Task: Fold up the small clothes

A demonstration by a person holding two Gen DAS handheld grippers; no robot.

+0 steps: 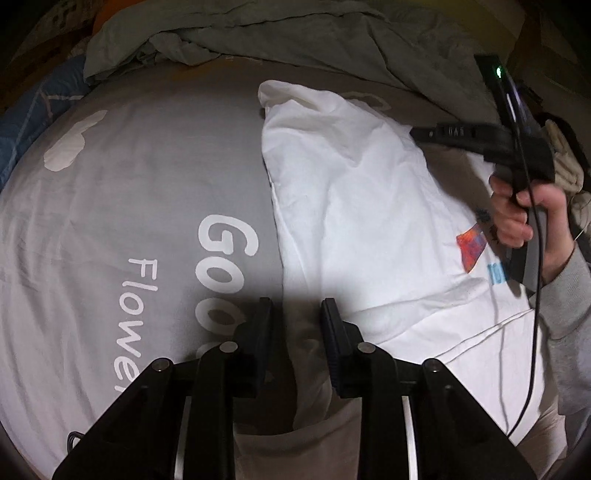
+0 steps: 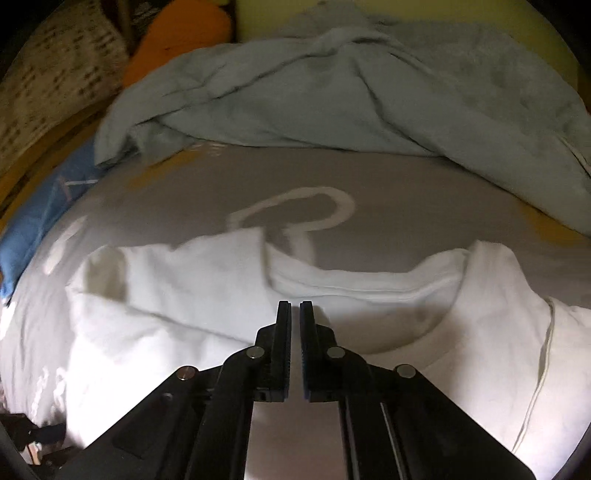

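Note:
A white T-shirt (image 1: 351,192) with a coloured print (image 1: 471,251) lies flat on the grey printed bedsheet (image 1: 147,166). My left gripper (image 1: 297,306) points down at the shirt's near left edge. Its jaws stand narrowly apart and are shut on a bunched fold of that edge. In the right wrist view my right gripper (image 2: 295,306) is shut just in front of the shirt's collar (image 2: 369,291), and I see no cloth between its fingers. The left wrist view shows a hand (image 1: 532,214) holding that right gripper (image 1: 415,133) over the shirt's far right part.
A crumpled grey-green blanket (image 1: 258,33) (image 2: 332,92) is heaped along the far side of the bed. Blue cloth (image 1: 33,110) lies at the left edge, and an orange cushion (image 2: 177,40) sits beyond it. A black cable (image 1: 535,332) hangs from the right gripper over the shirt.

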